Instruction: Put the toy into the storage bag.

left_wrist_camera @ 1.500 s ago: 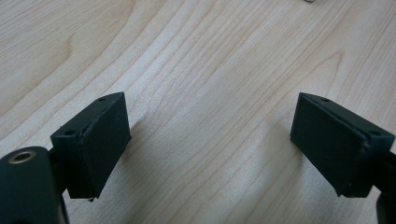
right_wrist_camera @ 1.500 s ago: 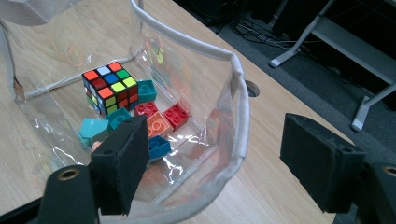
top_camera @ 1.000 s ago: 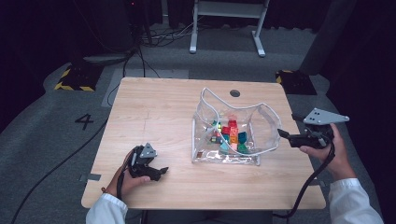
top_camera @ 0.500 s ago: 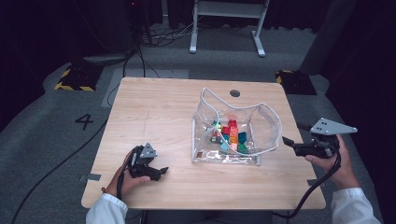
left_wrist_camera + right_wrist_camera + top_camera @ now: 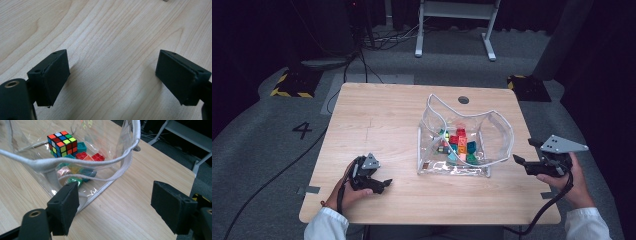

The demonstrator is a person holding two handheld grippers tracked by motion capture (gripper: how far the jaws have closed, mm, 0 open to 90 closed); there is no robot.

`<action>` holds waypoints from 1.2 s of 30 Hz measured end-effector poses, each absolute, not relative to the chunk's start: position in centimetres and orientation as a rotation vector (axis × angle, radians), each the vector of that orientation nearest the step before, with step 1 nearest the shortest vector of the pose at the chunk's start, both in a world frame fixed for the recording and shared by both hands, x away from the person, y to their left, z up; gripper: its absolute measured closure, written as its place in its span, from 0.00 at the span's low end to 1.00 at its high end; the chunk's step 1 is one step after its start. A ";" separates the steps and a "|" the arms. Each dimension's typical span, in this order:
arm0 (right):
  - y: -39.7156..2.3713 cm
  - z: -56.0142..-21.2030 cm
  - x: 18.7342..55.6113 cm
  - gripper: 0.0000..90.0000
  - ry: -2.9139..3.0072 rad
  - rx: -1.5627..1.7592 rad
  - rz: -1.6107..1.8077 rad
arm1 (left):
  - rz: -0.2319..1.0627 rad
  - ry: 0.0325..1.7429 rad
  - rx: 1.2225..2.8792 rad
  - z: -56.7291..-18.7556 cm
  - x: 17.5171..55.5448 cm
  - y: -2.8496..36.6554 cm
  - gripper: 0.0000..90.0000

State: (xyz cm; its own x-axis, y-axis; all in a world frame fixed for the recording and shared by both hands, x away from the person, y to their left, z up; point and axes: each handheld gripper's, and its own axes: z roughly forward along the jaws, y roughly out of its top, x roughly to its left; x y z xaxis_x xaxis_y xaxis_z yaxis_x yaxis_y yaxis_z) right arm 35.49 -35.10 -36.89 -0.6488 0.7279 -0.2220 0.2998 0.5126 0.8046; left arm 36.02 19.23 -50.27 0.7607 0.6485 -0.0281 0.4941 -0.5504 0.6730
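High view showed the wooden table [image 5: 387, 115] at the frame's centre, with a clear plastic bag [image 5: 497, 127] standing open right of the middle, white cord along its rim. Inside lay coloured building bricks [image 5: 461, 145] and a puzzle cube [image 5: 62, 142]. The right gripper [image 5: 523, 152], jaws wide and empty, hung just beside the bag's right wall. The left gripper [image 5: 384, 184], also wide, rested lower left.

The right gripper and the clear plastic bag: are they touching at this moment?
Apart. In the high view the right gripper sits beside the clear plastic bag with bare table between them, jaws open.
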 end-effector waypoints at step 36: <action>-35.9 -43.5 34.9 0.24 2.291 0.918 0.864 | 0.292 0.850 2.269 -50.3 36.0 19.2 0.13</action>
State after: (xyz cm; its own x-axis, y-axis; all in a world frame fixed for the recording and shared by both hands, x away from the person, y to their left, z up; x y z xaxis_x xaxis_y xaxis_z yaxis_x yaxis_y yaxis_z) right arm 34.90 -35.91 -43.45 -0.6345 0.7397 -0.2242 0.4076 0.5667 0.7160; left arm 36.01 19.23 -50.27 0.7605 0.6487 -0.0281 0.4943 -0.5504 0.6728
